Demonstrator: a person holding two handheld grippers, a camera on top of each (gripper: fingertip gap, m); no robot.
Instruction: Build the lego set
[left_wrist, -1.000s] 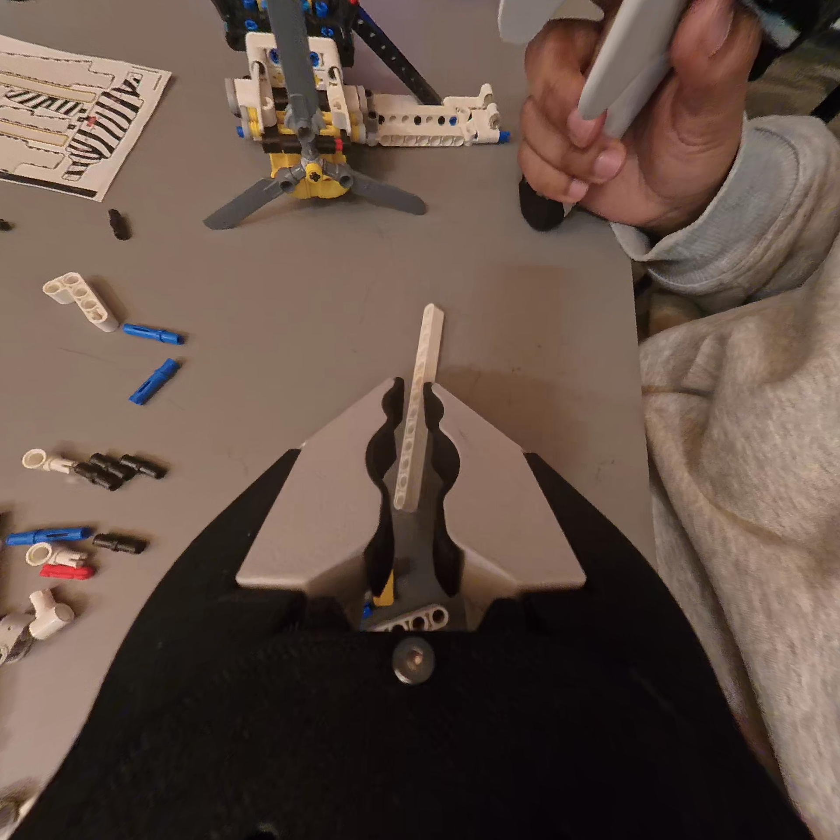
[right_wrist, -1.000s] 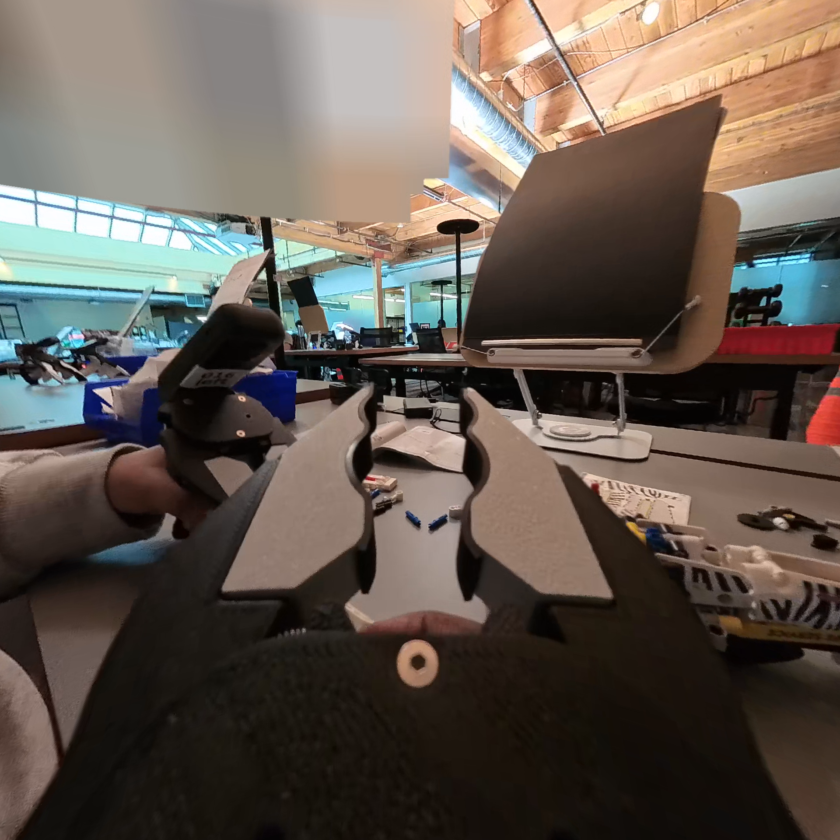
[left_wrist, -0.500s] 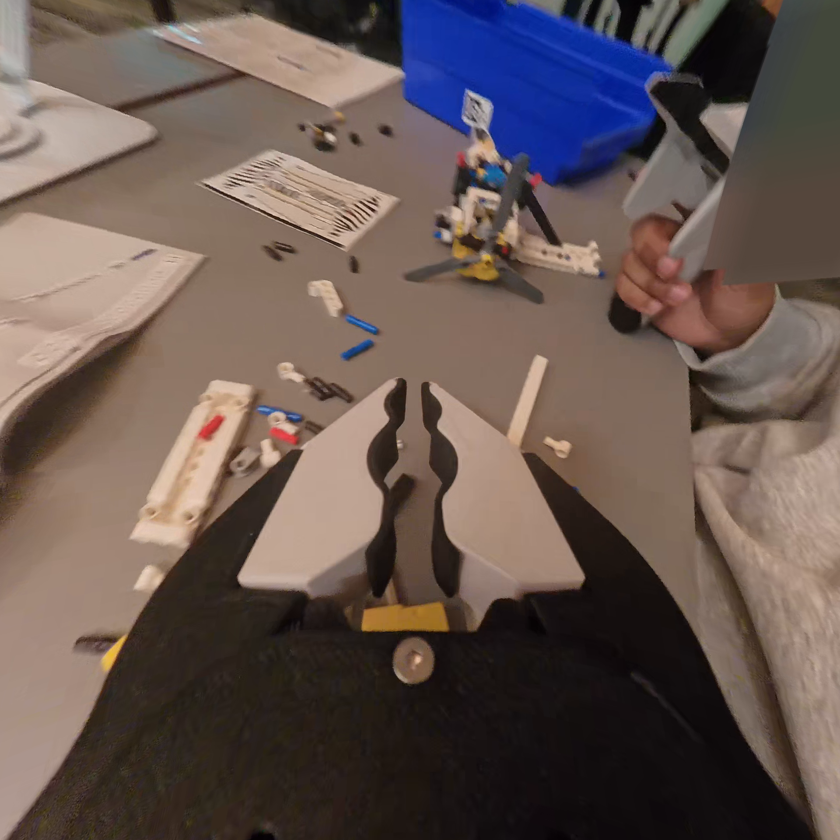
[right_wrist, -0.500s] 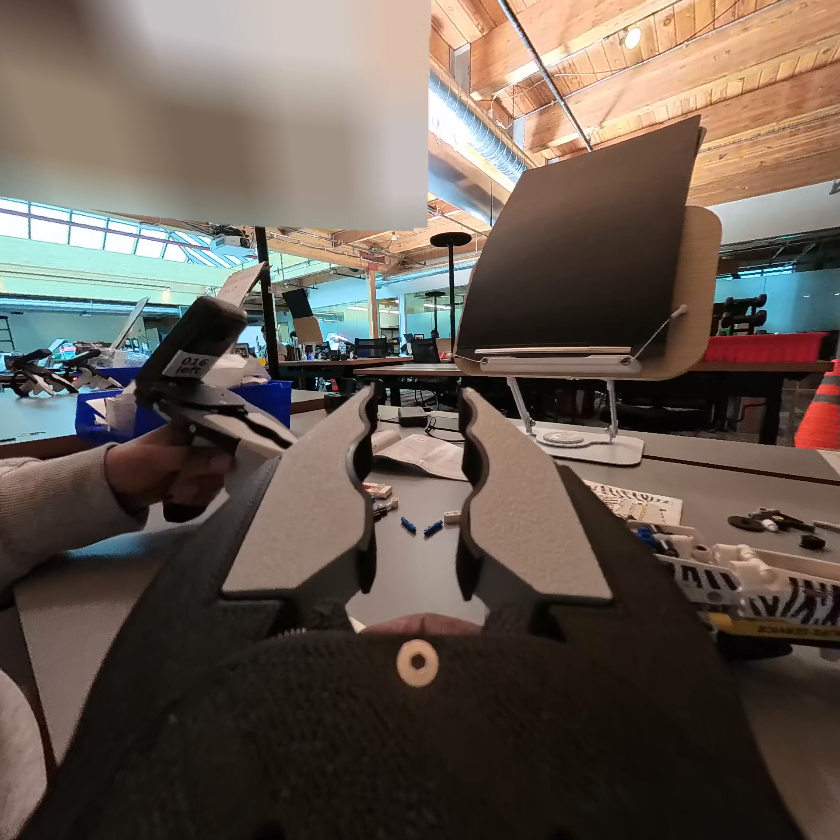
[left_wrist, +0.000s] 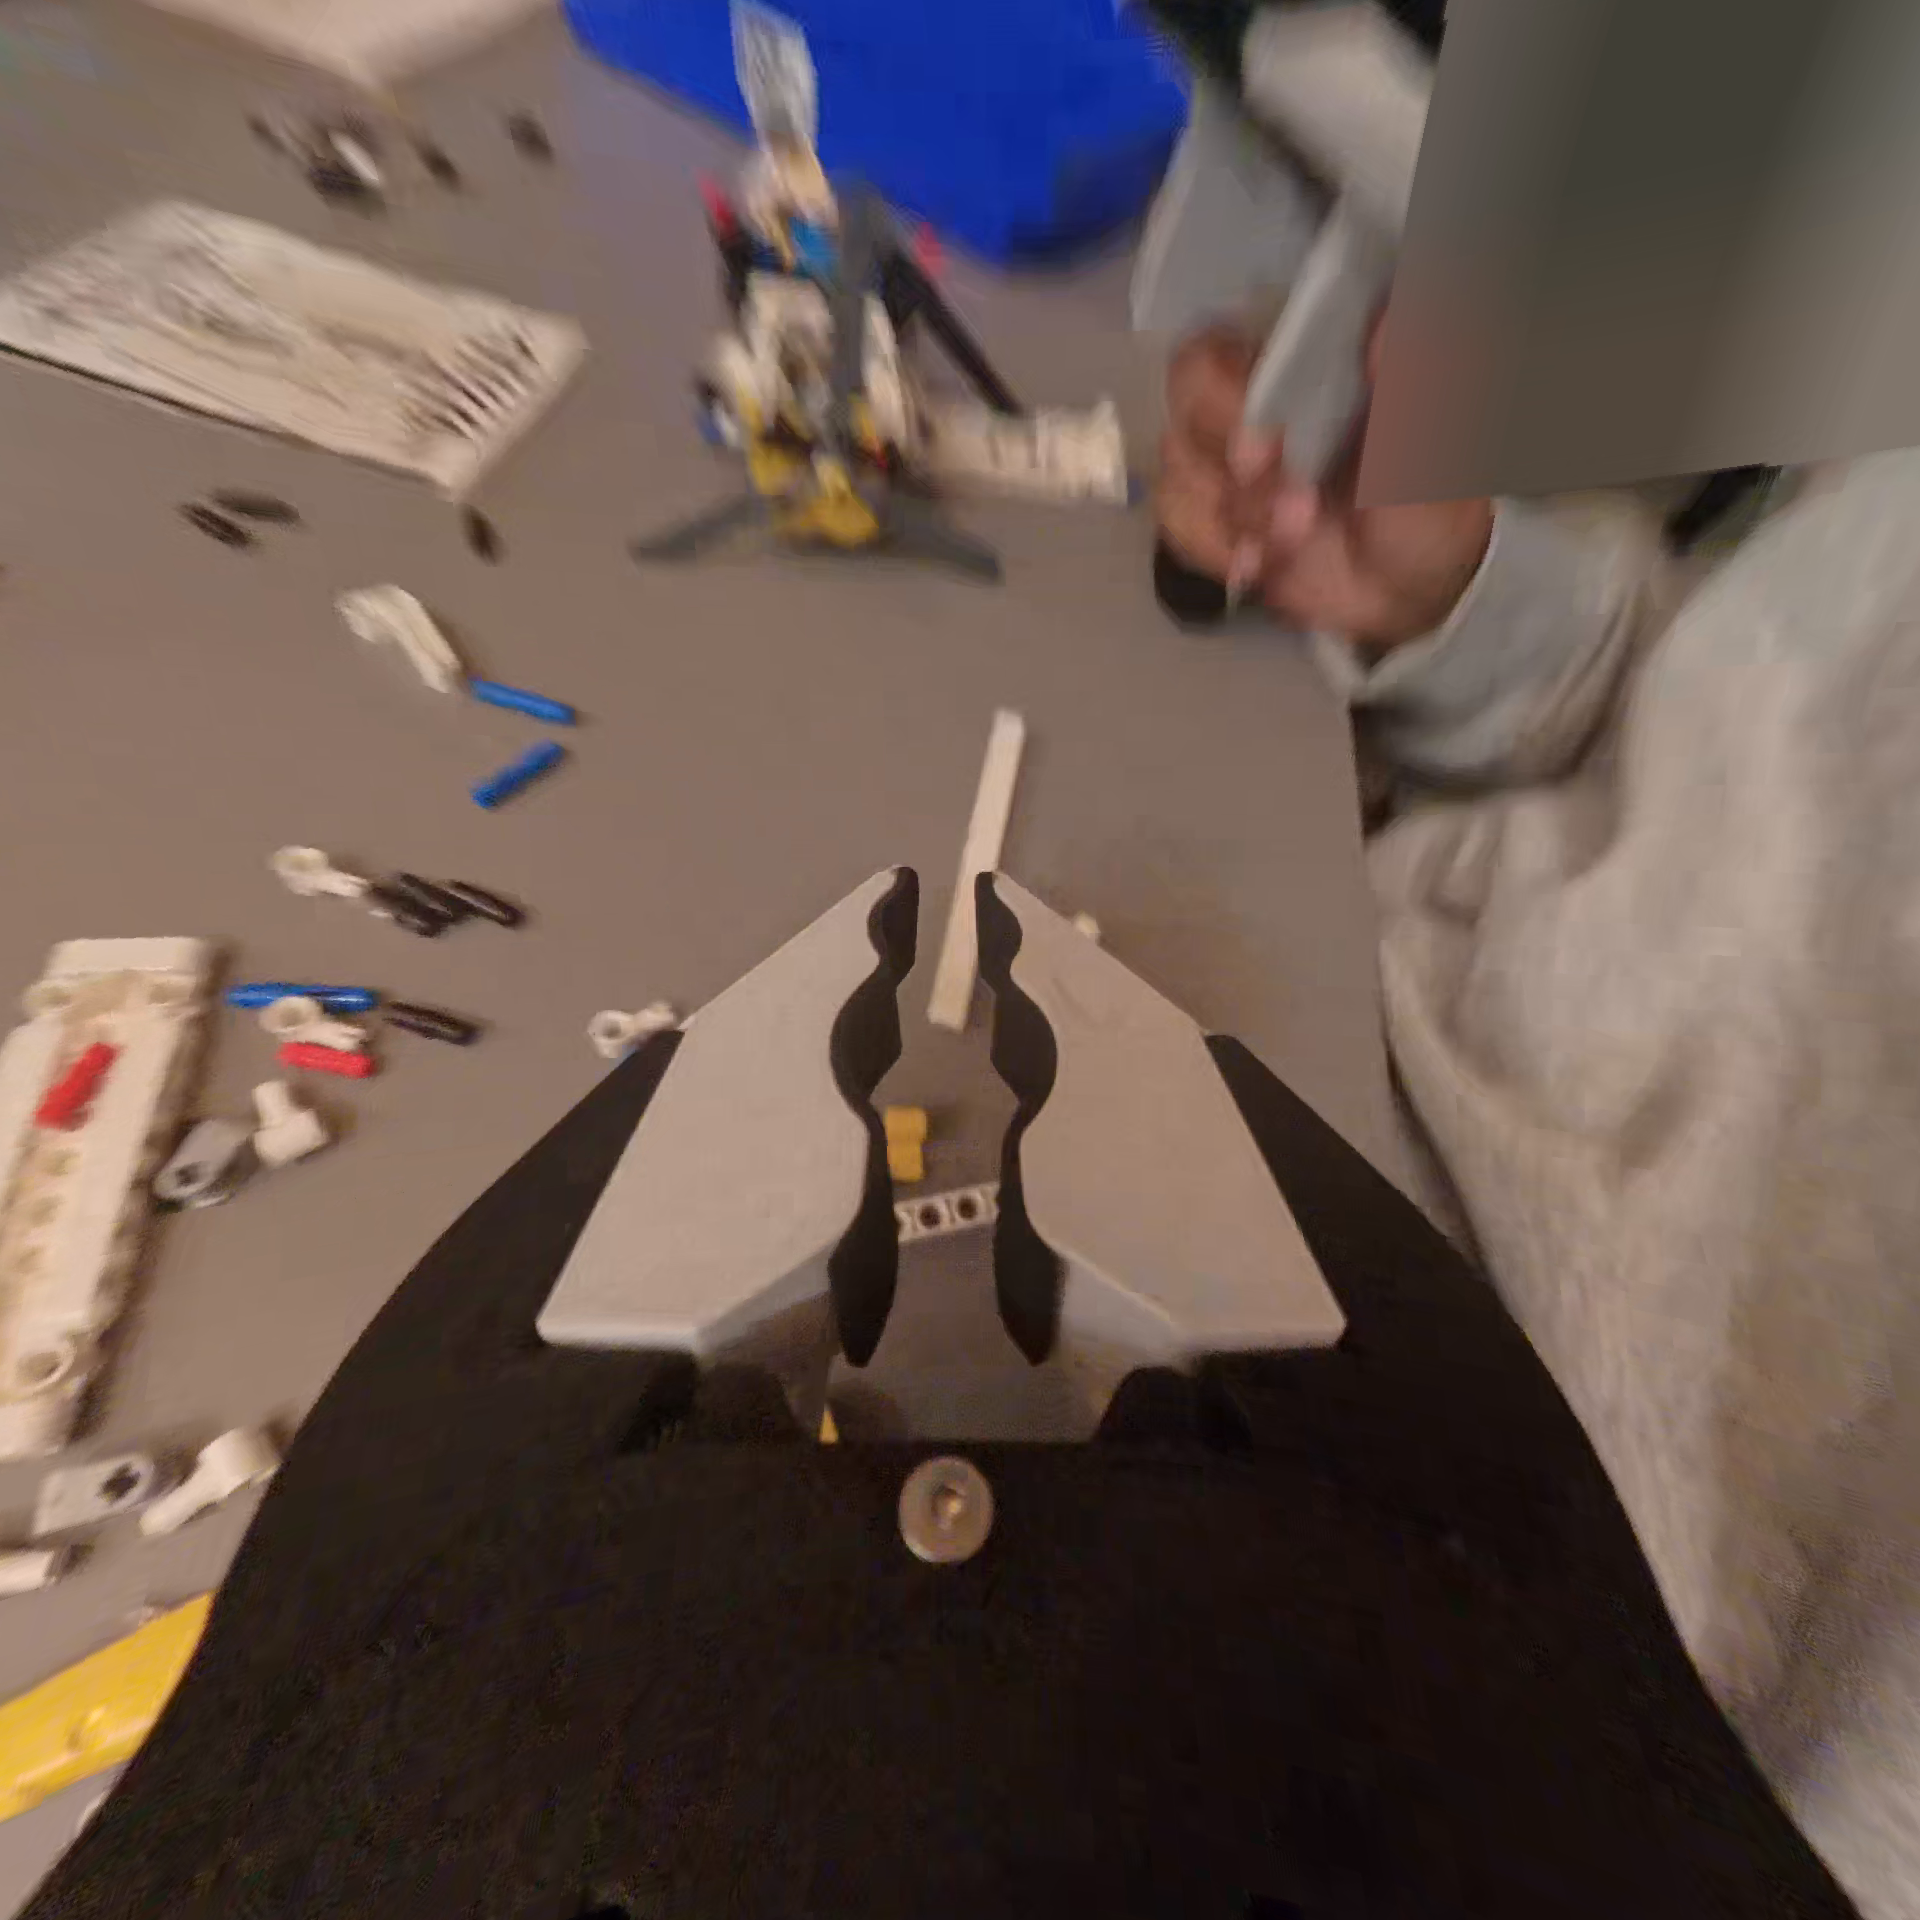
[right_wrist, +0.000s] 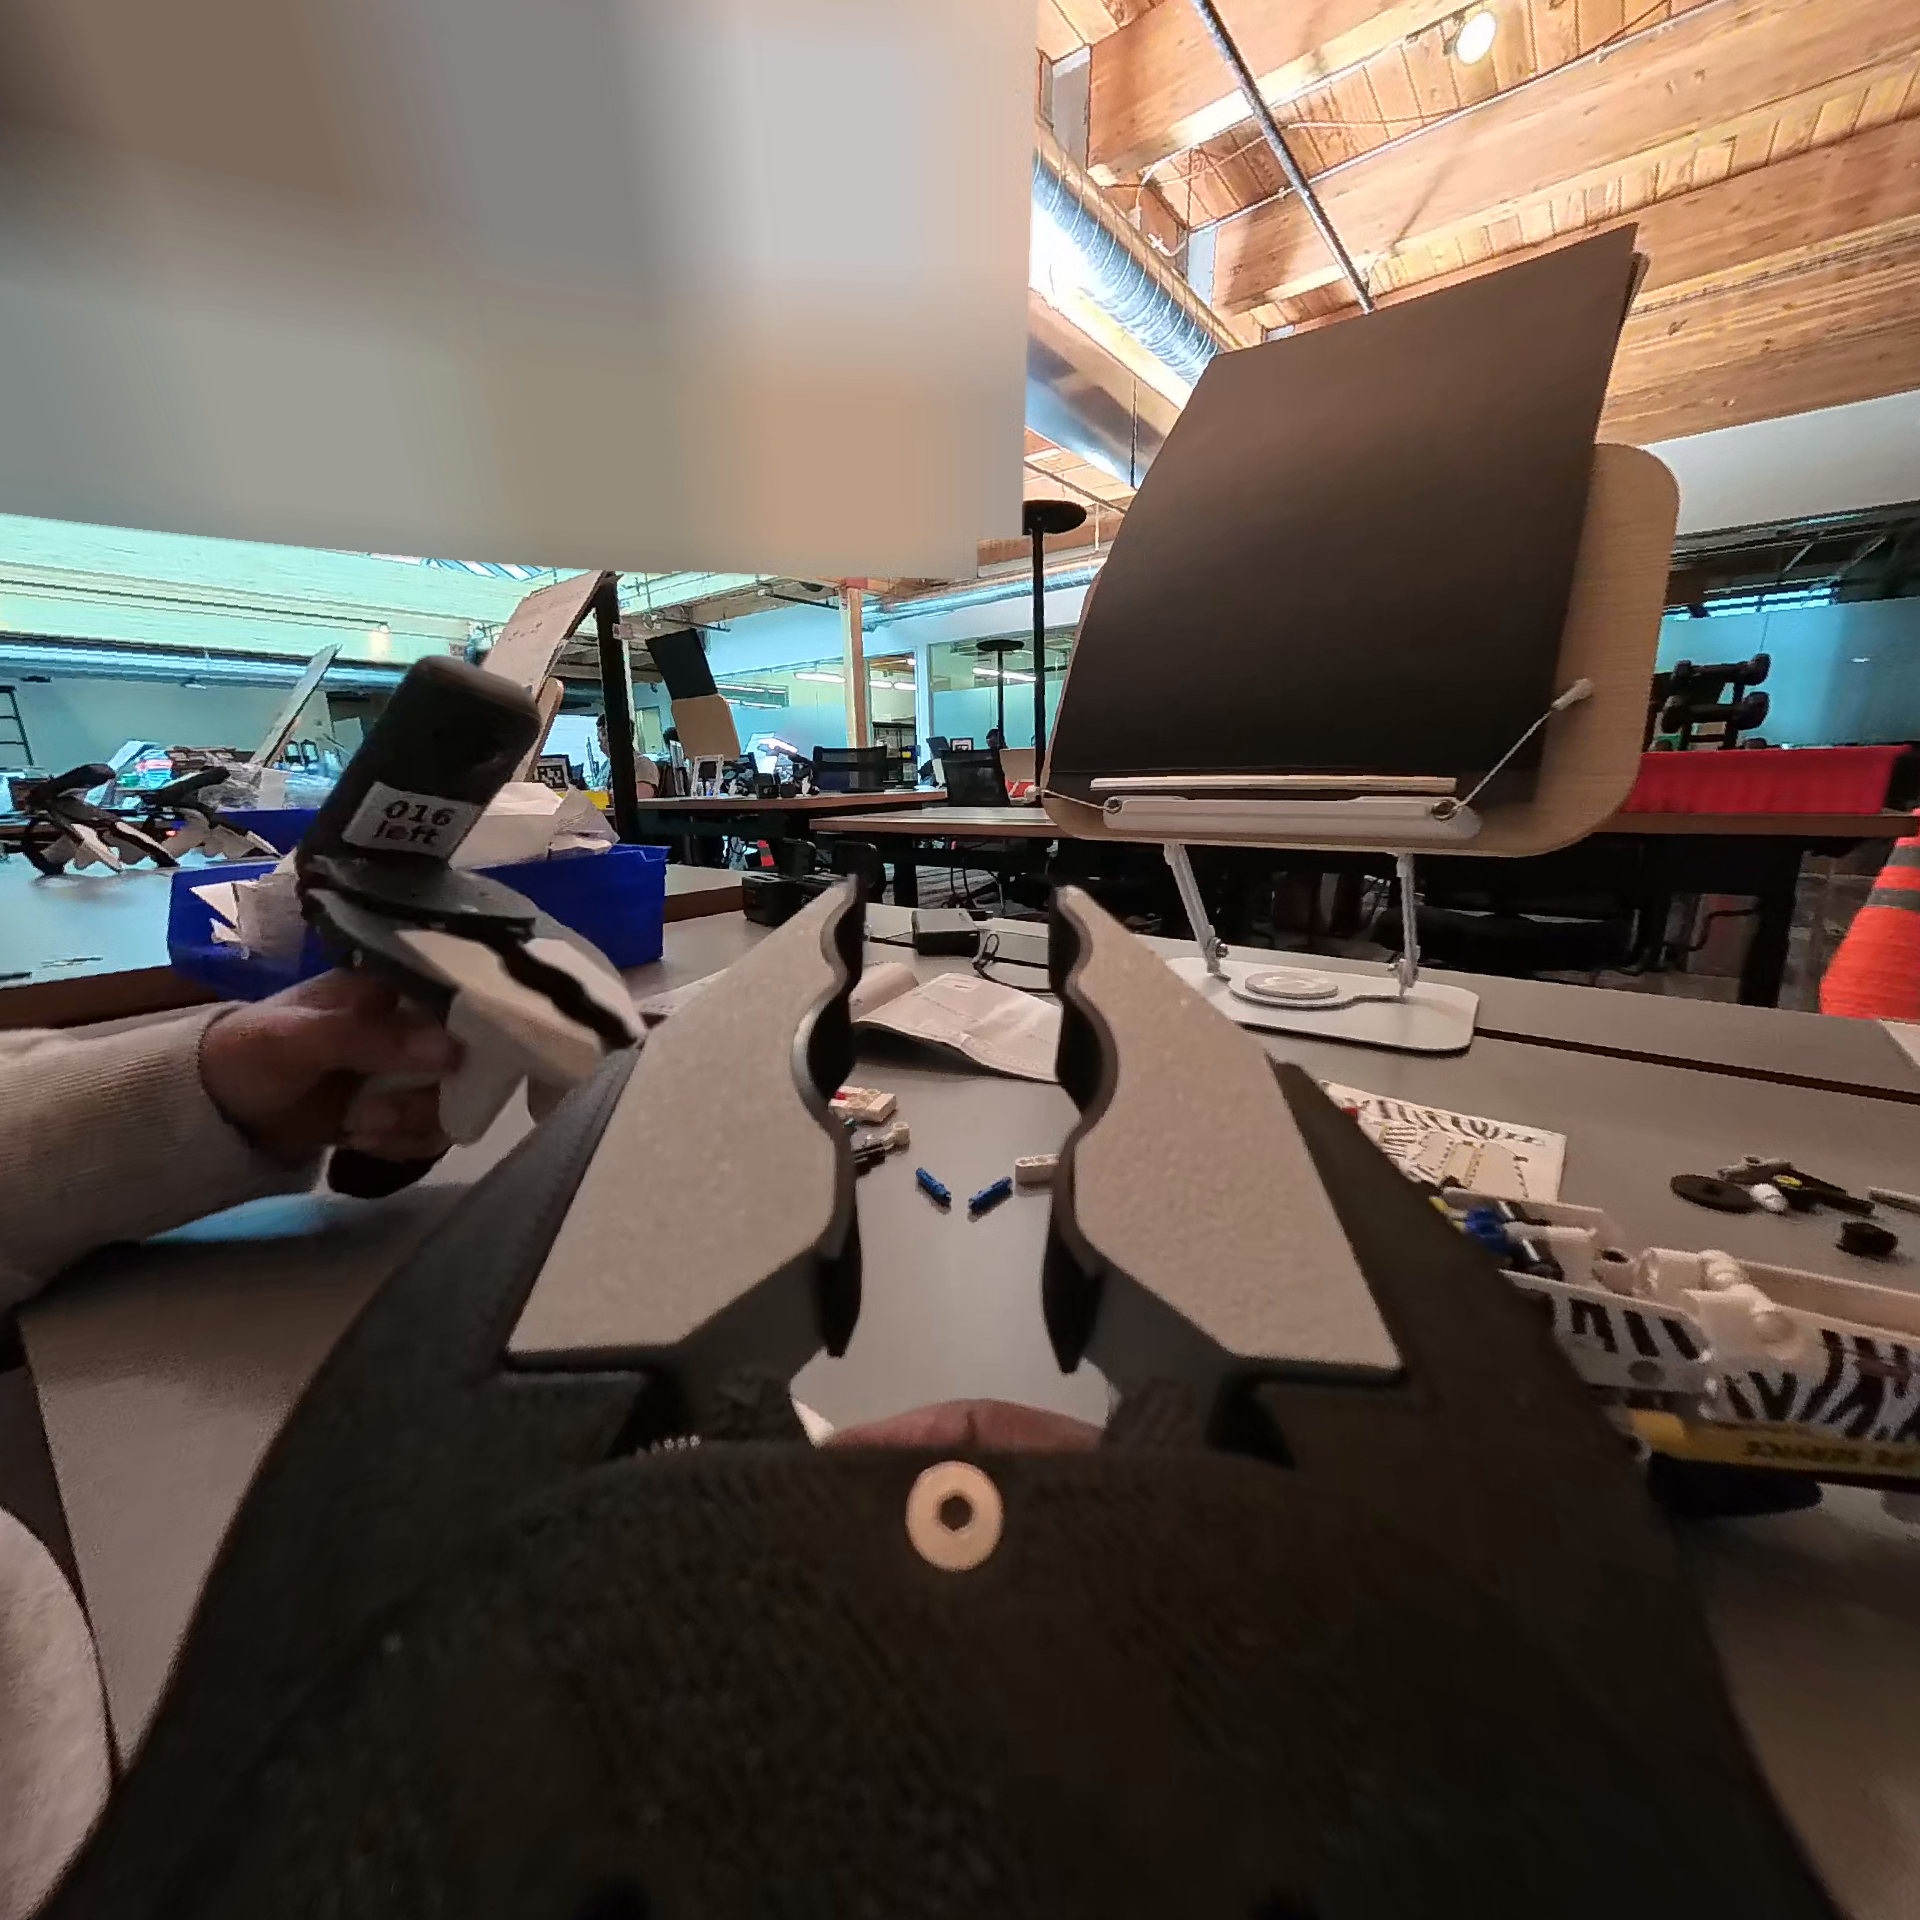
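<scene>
My left gripper (left_wrist: 945, 883) hangs above the grey table (left_wrist: 727, 727), its jaws a narrow gap apart and holding nothing. A long white beam (left_wrist: 982, 831) lies flat on the table and shows through that gap. A small yellow piece (left_wrist: 904, 1138) and a short white beam (left_wrist: 951, 1210) lie under the jaws. The view is blurred. The half-built helicopter model (left_wrist: 821, 416) stands farther back. My right gripper (right_wrist: 954, 899) is open and empty, held above the table. In its view the left gripper (right_wrist: 623, 1029) shows at left, and the zebra-striped model (right_wrist: 1714, 1371) lies at right.
Loose blue pins (left_wrist: 520, 774), black pins (left_wrist: 447, 899) and a white block assembly (left_wrist: 83, 1143) lie left of the left gripper. A sticker sheet (left_wrist: 291, 332) and a blue bin (left_wrist: 987, 104) are at the back. A tablet stand (right_wrist: 1351, 644) stands behind. The person's sleeve (left_wrist: 1662, 1039) fills the right. Spacing between my two grippers at the tips: around 15 cm. The right tips stand about 15 cm off the zebra-striped model (right_wrist: 1714, 1371).
My left gripper was low around the long white beam, lifted away and left it on the table, and now hangs over it again. My right gripper has barely moved.
</scene>
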